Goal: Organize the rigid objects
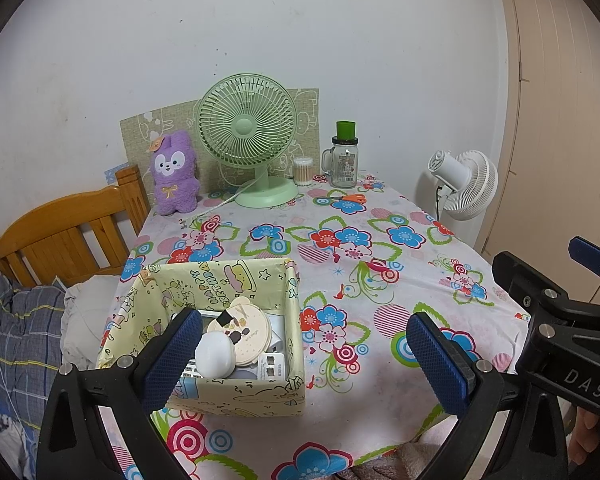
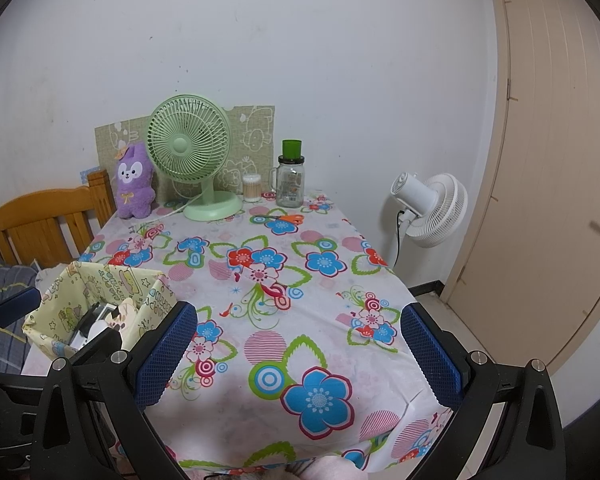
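A yellow patterned box [image 1: 236, 396] stands on the flowered tablecloth at the near left. It holds a white oval case [image 1: 216, 354], a round beige compact [image 1: 248, 332] and several other small items. My left gripper [image 1: 306, 360] is open and empty, hovering just in front of the box. My right gripper [image 2: 300, 354] is open and empty over the near table edge, to the right of the box [image 2: 100, 304]. Orange-handled scissors [image 1: 346, 199] lie at the far side of the table; they also show in the right wrist view [image 2: 284, 218].
At the back stand a green desk fan [image 1: 246, 136], a purple plush toy [image 1: 174, 174], a cotton swab tub [image 1: 303, 171] and a glass jar with a green cup [image 1: 345, 158]. A wooden bed frame [image 1: 60, 232] is left; a white floor fan [image 2: 428, 208] and door are right.
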{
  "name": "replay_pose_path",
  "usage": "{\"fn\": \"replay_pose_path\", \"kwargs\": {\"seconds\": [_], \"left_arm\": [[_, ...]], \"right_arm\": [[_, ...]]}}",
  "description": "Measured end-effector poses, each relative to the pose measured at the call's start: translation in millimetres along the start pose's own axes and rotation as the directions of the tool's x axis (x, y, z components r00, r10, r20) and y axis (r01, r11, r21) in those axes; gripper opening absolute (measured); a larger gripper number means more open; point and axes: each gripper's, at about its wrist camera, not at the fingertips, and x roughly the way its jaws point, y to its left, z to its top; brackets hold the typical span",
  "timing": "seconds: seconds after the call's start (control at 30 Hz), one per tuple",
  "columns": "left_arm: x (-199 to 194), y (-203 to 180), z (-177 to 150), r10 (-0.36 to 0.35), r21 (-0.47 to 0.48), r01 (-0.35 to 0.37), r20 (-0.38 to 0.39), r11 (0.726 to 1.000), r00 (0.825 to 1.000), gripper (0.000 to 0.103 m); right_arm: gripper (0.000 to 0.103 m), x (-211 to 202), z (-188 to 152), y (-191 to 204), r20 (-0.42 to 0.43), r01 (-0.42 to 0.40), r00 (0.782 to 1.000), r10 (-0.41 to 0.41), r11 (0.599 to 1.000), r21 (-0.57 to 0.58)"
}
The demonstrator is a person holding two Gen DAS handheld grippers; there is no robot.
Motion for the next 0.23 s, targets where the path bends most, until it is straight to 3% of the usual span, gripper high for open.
{"fn": "replay_pose_path", "kwargs": {"seconds": [0.23], "left_arm": [[-1.7, 1.6, 1.2, -0.003, -0.003, 0.003, 0.0, 1.0, 1.0, 0.103]], "right_arm": [[0.103, -0.6, 0.2, 0.1, 0.002, 0.0, 1.0, 0.0, 1.0, 0.001]]}}
